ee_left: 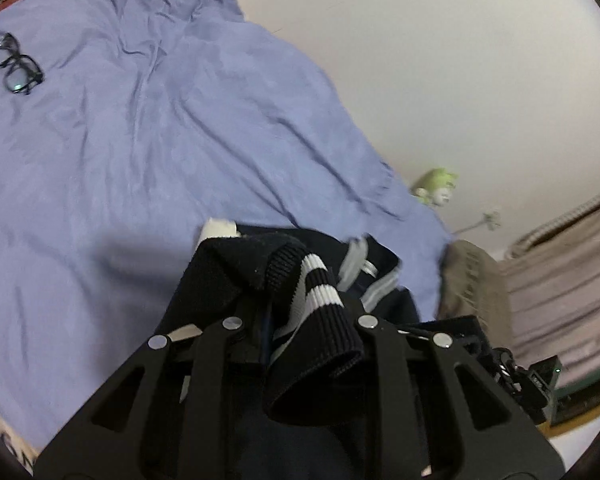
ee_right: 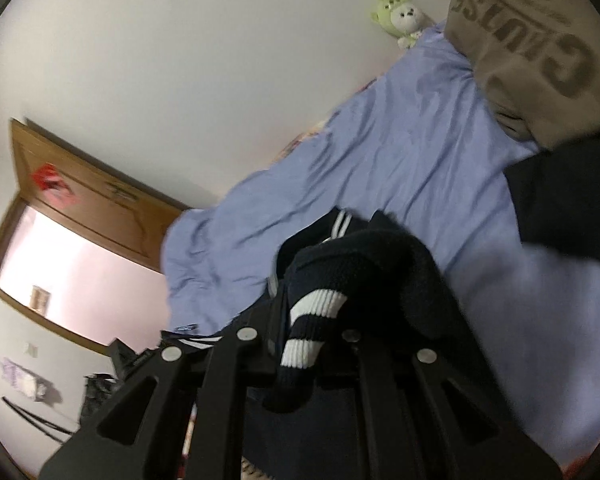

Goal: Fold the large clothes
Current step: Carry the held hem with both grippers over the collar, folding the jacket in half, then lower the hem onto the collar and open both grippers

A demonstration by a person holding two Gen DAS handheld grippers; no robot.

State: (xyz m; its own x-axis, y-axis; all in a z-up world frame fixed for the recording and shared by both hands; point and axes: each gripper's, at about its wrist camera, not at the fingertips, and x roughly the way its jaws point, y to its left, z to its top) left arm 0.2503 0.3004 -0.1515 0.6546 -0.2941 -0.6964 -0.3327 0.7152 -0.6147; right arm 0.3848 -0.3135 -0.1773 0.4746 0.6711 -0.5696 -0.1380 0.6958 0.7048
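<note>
**Both grippers hold the dark striped garment above the blue bed**

Start at the far left of your left wrist view: a pair of black-framed glasses point(ee_left: 16, 63) lies on the wrinkled blue bedsheet point(ee_left: 140, 152), well apart from everything else. Moving right, your left gripper point(ee_left: 296, 320) has its jaws drawn close together on a ribbed cuff of the navy knit garment point(ee_left: 236, 276); the cuff, with two white stripes, drapes over and between the fingers, so the fingertips themselves are hidden. More of the garment, with grey-white stripes, bunches just beyond the gripper on the sheet. Further right, a green plush toy point(ee_left: 438, 188) sits against the white wall at the bed's far edge, and a tan garment point(ee_left: 476, 280) lies below it, beside a striped brownish cover at the frame's right edge.

In your right wrist view, a wooden door point(ee_right: 84, 208) stands at the left, with a red paper stuck on it. Toward the centre, your right gripper point(ee_right: 304, 336) is likewise closed down on another ribbed, white-striped cuff of the same garment, which hangs over its fingers and hides the tips. The blue sheet spreads beyond. At upper right the plush toy rests on the bed's corner, and the tan garment, printed with large lettering, lies just right of it.
</note>
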